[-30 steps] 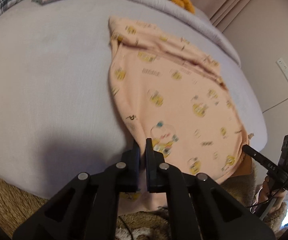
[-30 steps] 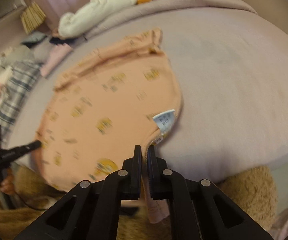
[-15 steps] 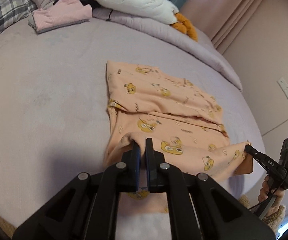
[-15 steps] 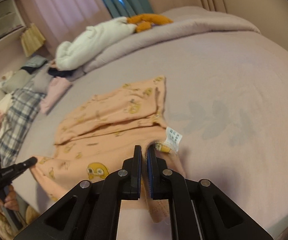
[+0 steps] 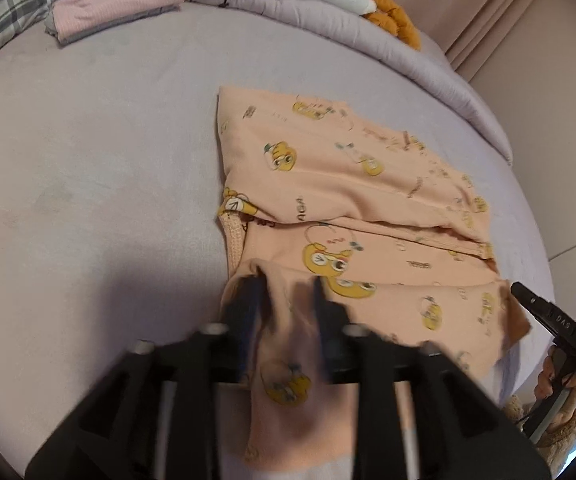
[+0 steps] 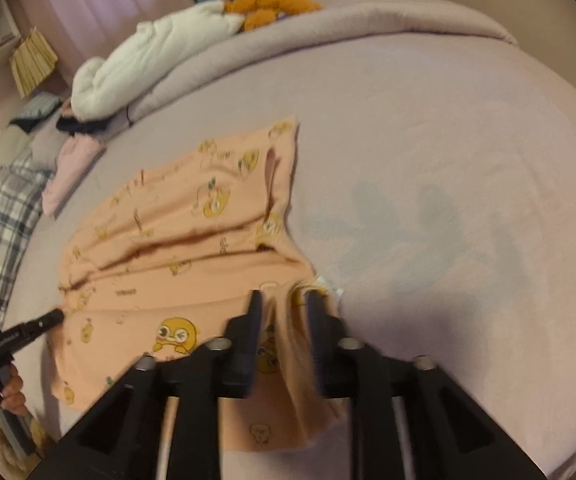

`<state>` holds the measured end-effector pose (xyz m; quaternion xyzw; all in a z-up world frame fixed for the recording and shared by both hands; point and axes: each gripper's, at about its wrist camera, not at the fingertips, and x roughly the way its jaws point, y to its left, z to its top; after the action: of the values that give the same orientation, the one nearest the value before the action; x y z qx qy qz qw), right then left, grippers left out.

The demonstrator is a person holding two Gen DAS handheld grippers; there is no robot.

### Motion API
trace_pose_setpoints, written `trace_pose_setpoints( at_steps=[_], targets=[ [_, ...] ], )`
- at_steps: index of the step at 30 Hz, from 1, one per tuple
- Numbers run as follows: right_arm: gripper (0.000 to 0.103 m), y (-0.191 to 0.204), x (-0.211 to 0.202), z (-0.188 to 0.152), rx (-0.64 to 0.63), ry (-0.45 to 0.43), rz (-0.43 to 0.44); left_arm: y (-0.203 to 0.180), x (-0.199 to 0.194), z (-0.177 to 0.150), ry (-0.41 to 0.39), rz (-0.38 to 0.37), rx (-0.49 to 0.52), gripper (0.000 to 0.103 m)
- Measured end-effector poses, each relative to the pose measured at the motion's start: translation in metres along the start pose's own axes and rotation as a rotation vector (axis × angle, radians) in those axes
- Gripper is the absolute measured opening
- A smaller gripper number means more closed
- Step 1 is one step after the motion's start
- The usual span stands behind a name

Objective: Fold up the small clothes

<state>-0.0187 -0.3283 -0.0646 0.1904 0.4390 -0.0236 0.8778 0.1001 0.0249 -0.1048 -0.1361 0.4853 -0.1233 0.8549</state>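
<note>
- Peach cotton garment (image 5: 352,208) with yellow cartoon prints lies on the lilac bed (image 5: 87,168), near its front edge, already doubled over so that one layer covers another.
- Half a second ago both grippers were clamped on the near hem; now the left gripper (image 5: 285,300) and the right gripper (image 6: 283,308) are both opening their fingers.
- Cloth is between the fingers of each gripper, but it hangs loose there and the pads do not press on it.
- Compared with one second ago, the garment is shorter and lies flatter: its near edge was carried up over the bed, and a fold line (image 5: 368,228) now crosses the middle.
- My judgement: this fold is finished and the hem is being released, so the next step is probably another fold across, or smoothing.
- Other clothes, a pink folded piece (image 5: 115,4) and a white bundle (image 6: 147,56), wait at the far side of the bed.
</note>
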Motion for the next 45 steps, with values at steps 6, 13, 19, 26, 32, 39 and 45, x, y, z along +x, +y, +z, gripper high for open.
trace_pose_setpoints(
  at_steps=[6,13,19,26,32,39,45],
  targets=[
    [0.056,-0.011,-0.015,-0.010,0.005,0.019,0.038,-0.001,-0.022,-0.020,0.006,-0.018,0.006,0.063],
    [0.039,-0.008,-0.001,-0.029,-0.023,0.083,0.021,0.000,-0.009,-0.054,0.083,-0.005,0.006,0.062],
    [0.006,-0.001,-0.007,-0.031,-0.042,0.057,0.018,-0.003,-0.006,-0.063,0.071,-0.051,0.018,0.004],
    [0.006,0.008,-0.042,-0.021,-0.023,-0.031,0.121,-0.007,-0.039,-0.055,-0.023,-0.093,-0.020,0.004],
    [0.006,0.028,-0.071,0.000,-0.043,-0.146,0.190,-0.016,-0.089,-0.029,-0.170,-0.170,-0.051,0.004],
    [0.006,0.039,-0.061,0.039,-0.022,-0.203,0.219,-0.015,-0.104,0.014,-0.272,-0.177,-0.118,0.004],
    [0.006,0.039,-0.018,0.073,0.019,-0.155,0.217,-0.004,-0.083,0.053,-0.289,-0.132,-0.160,0.001]
  ],
)
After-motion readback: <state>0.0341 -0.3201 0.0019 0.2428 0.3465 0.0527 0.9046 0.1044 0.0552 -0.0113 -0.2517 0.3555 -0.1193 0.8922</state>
